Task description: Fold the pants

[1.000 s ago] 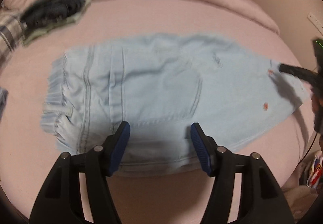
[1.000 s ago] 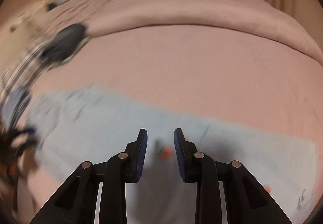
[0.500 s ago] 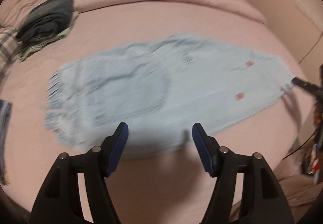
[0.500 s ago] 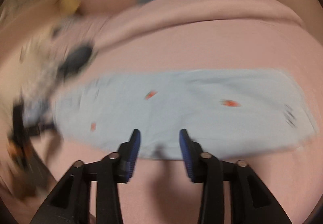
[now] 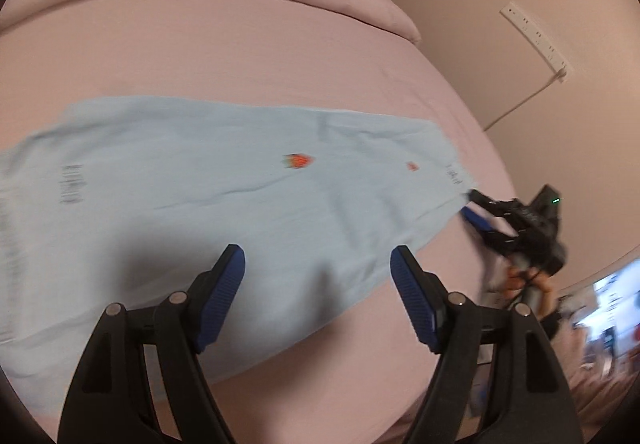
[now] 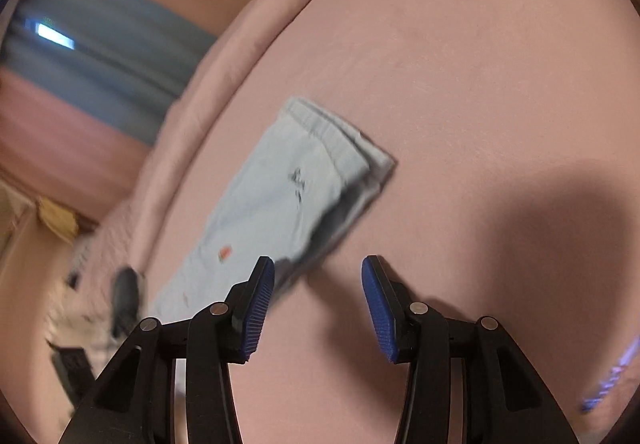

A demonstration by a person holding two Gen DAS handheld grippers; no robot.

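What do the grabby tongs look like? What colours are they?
Both tongs are black plastic frames shaped like a wide V, with round silver bolts at the joints. Each finger ends in a blue ribbed pad. In the left view the other tongs show a black body with a small green light on top.

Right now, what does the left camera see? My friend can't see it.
Light blue pants lie flat on a pink bed. The left gripper hovers over their near edge, opening, nothing between its jaws. The right gripper is at the pants' far end.
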